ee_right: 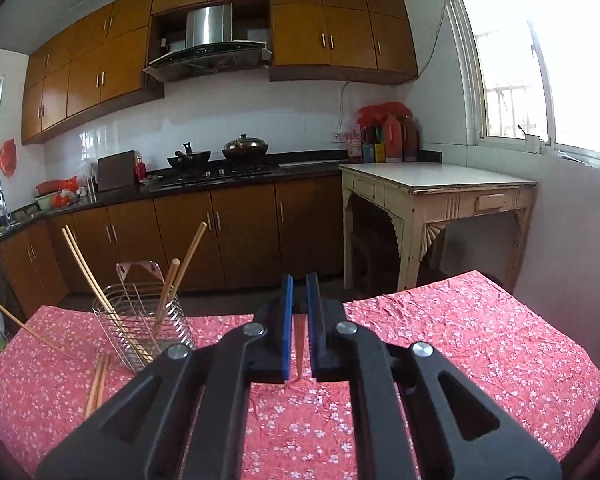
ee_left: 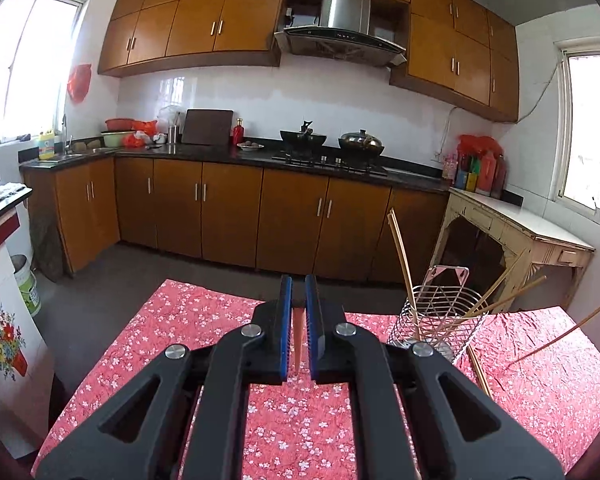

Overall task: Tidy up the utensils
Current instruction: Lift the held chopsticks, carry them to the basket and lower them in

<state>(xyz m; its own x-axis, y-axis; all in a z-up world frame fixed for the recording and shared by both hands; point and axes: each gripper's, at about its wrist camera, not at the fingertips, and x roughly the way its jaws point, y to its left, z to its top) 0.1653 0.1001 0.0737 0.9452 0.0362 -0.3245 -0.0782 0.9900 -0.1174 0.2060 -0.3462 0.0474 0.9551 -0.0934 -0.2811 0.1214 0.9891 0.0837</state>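
Observation:
A wire utensil holder stands on the red floral tablecloth and holds several wooden chopsticks. It also shows in the right wrist view. My left gripper is shut on a chopstick that points down at the cloth, left of the holder. My right gripper is shut on another chopstick, right of the holder. Loose chopsticks lie on the cloth beside the holder. The right gripper's chopstick shows at the right edge of the left wrist view.
Brown kitchen cabinets and a dark counter with a stove run along the far wall. A cream side table stands at the right under a window. A white cabinet stands left of the table.

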